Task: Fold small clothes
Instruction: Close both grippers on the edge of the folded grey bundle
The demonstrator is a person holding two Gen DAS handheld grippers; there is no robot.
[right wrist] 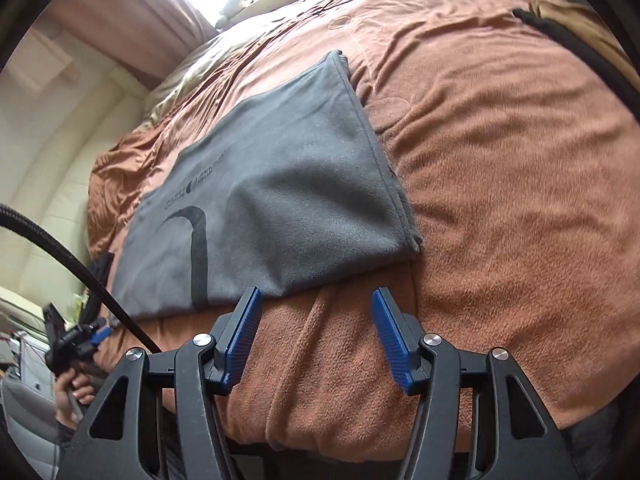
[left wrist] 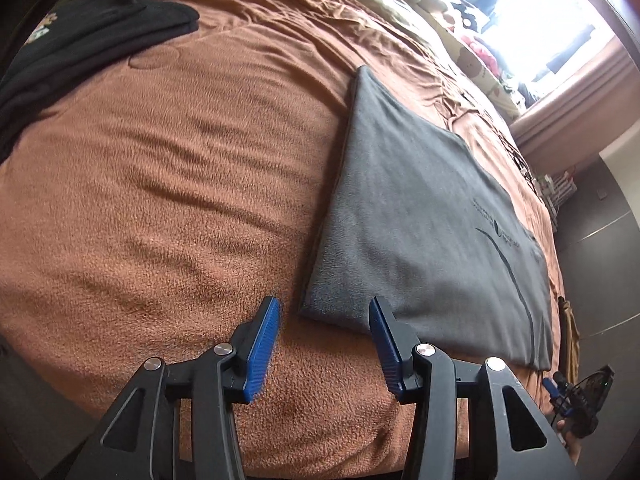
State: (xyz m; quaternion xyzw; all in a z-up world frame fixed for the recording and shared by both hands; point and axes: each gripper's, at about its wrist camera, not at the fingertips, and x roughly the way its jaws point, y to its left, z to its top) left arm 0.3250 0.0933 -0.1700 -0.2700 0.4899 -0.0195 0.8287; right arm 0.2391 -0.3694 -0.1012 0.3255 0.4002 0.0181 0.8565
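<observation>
A grey folded garment with a dark curved print lies flat on the brown blanket. In the left wrist view my left gripper hovers open just short of the garment's near left corner, nothing between its blue pads. The right wrist view shows the same grey garment ahead and to the left. My right gripper stands open at its near edge, empty, over the brown blanket. The other gripper, held in a hand, appears small at the left edge of the right wrist view.
A stack of black clothes lies at the far left of the bed. Pillows and soft toys sit by the bright window. A black strap crosses the blanket's far right. A black cable runs past my right gripper.
</observation>
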